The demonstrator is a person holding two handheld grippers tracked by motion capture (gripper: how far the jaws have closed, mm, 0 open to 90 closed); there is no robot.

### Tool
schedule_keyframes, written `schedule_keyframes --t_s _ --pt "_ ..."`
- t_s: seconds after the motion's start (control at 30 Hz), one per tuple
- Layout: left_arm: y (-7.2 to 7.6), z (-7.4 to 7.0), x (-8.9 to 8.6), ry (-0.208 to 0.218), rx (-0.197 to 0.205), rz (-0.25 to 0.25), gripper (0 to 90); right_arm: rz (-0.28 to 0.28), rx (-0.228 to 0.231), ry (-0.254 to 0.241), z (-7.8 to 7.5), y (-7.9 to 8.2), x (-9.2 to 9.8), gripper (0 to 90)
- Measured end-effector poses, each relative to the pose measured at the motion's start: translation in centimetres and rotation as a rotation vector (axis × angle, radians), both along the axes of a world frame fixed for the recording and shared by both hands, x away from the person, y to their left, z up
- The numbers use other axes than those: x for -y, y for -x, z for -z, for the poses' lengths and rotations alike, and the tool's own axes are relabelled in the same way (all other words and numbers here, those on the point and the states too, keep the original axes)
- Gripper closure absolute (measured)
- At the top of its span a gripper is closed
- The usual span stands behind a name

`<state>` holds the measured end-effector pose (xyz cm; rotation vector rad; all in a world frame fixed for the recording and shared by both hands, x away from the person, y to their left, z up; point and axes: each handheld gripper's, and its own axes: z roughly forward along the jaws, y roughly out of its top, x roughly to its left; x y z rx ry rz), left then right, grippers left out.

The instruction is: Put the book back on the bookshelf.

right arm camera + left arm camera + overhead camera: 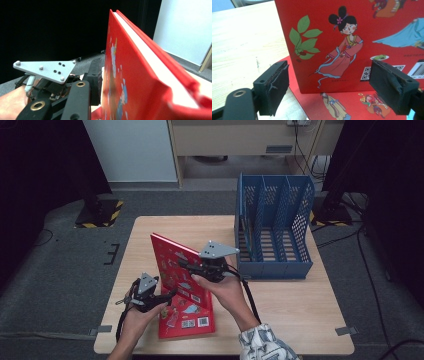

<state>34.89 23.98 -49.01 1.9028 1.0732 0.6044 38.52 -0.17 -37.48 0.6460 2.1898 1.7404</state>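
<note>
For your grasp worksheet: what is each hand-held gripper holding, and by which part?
The right hand-held gripper grips the upright red book by its edge. The left hand-held gripper is open, holding nothing.

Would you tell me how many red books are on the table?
2: upright book in the right gripper; flat book beneath it, by the left gripper. The blue rack may hide others.

Two red picture books: one (175,265) stands upright between the right gripper's (187,265) jaws, the other (192,320) lies flat just ahead of the left gripper's (170,295) jaws. One blue file rack (274,227) with three compartments stands well beyond both. Two hand-held grippers. One wooden table (295,305).
</note>
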Motion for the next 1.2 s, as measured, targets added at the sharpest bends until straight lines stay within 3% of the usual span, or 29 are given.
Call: schedule_keyframes --t_s 0.1,0.2,0.43,0.7,0.93,1.2 --pt "0.4 -0.3 -0.3 -0.025 0.008 0.012 15.2 0.002 0.001 -0.002 0.0 -0.1 -0.1 67.0" --pt "1.0 -0.6 -1.1 -0.077 0.016 0.02 15.0 0.004 0.0 -0.005 -0.1 -0.2 -0.1 68.8" --pt "1.5 -0.8 -3.8 -0.146 -0.002 -0.003 14.7 0.014 0.001 -0.008 -0.1 -0.4 -0.3 71.0" --pt "1.0 -0.4 -6.0 -0.119 -0.037 -0.053 14.8 -0.005 -0.031 -0.039 -0.1 -0.6 -0.2 78.7" --pt "0.8 -0.3 -6.7 -0.119 -0.039 -0.079 14.8 0.014 -0.001 -0.035 -0.4 -0.1 0.1 79.6" --pt "0.2 0.3 -8.1 -0.124 -0.063 -0.118 14.7 0.059 0.02 -0.043 -0.9 0.0 1.7 79.8"
